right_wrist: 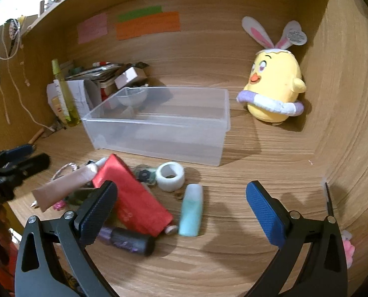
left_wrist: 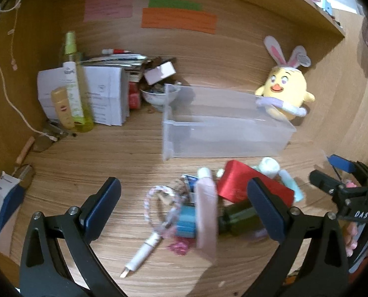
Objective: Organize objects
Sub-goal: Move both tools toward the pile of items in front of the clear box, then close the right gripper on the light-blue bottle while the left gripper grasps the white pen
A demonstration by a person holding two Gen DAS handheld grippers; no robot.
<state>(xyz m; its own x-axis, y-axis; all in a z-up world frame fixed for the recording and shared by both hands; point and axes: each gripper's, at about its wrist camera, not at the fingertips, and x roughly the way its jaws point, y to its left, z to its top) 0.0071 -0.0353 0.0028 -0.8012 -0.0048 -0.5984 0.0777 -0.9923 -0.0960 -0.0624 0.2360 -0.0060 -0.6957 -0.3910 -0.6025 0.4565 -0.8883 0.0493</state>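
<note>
basically both left tongs (left_wrist: 184, 208) and right tongs (right_wrist: 181, 206) gape wide, holding nothing. mint bottle (right_wrist: 191, 210) lies on table (right_wrist: 233, 259) beside red pouch (right_wrist: 131, 195), before empty clear bin (right_wrist: 159, 123). looks light, stiff, smooth plastic; pinch mid-body across width.

One clear bin (right_wrist: 159, 133), one plush chick (right_wrist: 274, 84), three paper notes (right_wrist: 146, 26).

Wooden desk (right_wrist: 233, 259), wood-grain back wall (right_wrist: 208, 57), shelf above (left_wrist: 307, 2)
</note>
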